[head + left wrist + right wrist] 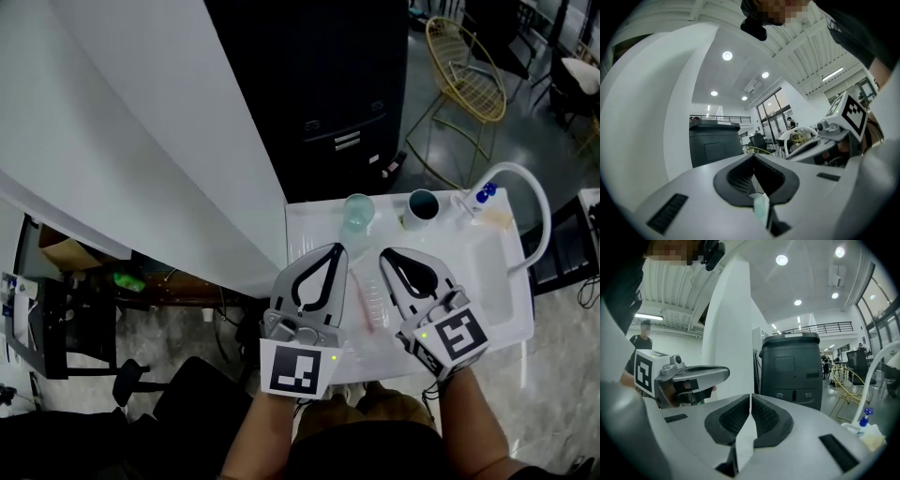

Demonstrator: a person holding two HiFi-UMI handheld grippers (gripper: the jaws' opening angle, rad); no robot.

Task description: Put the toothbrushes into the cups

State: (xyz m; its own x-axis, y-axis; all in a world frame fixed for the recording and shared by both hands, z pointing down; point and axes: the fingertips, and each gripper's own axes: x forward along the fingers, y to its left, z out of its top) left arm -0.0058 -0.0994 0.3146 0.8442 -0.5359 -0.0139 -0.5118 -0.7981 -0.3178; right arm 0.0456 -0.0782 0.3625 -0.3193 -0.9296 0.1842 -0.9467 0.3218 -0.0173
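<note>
Two cups stand at the back of the white sink counter (309,225): a translucent pale green cup (357,213) and a dark teal cup (422,206). Toothbrushes (367,298), one pink and one clear, lie flat on the counter between my grippers. My left gripper (334,251) hovers to their left, shut with nothing in it. My right gripper (385,254) hovers to their right, also shut and holding nothing. In the left gripper view the jaws (753,158) meet at the tips, with the green cup (761,209) showing below them. The right gripper view shows its tips (750,397) closed.
A white curved faucet (531,192) and a blue-capped bottle (485,194) stand at the counter's right end beside the basin (489,272). A black cabinet (328,84) stands behind the counter, a white wall (141,141) to the left, and a yellow wire chair (466,75) beyond.
</note>
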